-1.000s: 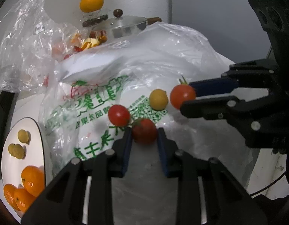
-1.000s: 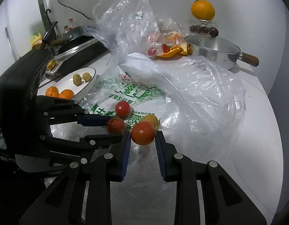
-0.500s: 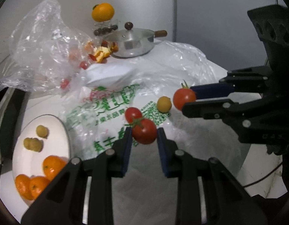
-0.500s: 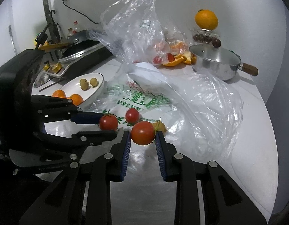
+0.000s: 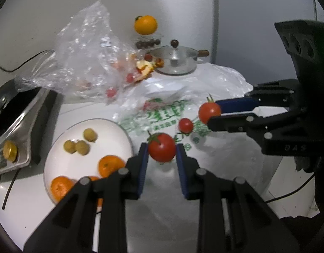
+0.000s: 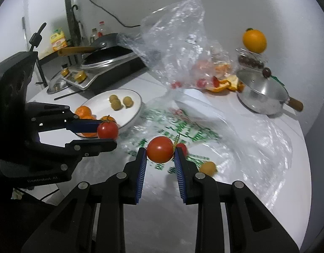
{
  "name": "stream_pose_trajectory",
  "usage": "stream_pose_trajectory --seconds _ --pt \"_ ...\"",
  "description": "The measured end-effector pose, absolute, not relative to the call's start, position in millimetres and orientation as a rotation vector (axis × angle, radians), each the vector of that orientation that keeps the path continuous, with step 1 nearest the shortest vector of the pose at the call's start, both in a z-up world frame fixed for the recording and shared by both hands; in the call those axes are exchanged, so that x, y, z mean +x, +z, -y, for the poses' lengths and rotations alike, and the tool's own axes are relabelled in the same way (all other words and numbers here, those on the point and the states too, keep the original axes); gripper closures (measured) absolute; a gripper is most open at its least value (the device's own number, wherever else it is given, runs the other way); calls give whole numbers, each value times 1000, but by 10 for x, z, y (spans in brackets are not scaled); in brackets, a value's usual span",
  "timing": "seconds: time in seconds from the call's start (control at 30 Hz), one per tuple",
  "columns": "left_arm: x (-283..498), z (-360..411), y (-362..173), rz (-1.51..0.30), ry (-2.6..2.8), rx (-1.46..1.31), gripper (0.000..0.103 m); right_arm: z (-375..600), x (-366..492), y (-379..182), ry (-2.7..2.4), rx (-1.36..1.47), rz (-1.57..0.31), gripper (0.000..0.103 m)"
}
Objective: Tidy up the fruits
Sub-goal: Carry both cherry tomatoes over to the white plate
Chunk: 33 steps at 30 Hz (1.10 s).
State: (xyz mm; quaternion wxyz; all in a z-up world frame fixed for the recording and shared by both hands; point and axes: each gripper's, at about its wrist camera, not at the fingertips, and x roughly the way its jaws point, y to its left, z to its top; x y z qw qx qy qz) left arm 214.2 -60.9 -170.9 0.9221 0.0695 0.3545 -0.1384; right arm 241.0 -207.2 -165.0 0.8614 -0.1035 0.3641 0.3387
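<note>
My left gripper [image 5: 162, 150] is shut on a red tomato [image 5: 162, 150], held above the printed plastic bag [image 5: 162, 113] just right of the white plate [image 5: 77, 164]. My right gripper [image 6: 159, 150] is shut on another red tomato [image 6: 160, 149]; that pair also shows in the left wrist view, right gripper [image 5: 212, 112] with tomato [image 5: 209, 112]. A small tomato [image 5: 185, 125] and a yellow fruit [image 6: 208, 167] lie on the bag. The plate holds mandarins [image 5: 110, 165] and small yellow-green fruits [image 5: 77, 146].
A crumpled clear bag [image 5: 88, 54] with fruit and peel lies behind the plate. A lidded steel pan [image 5: 174, 60] and an orange on a stand [image 5: 145, 24] sit at the back. A cooktop with a black pan [image 6: 111, 63] stands left; the table edge [image 6: 305, 168] curves right.
Both grippers rose and pulled back from the bag with their tomatoes. The left one swung toward the plate, which now fills more of its view.
</note>
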Motion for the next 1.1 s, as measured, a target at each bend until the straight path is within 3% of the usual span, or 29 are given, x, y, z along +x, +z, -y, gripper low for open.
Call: stream_pose_trajectory --seconds 1.1 --pt "2135 -669 -1656 -692 -132 52 76 864 2616 -1669 843 -296 -783 74"
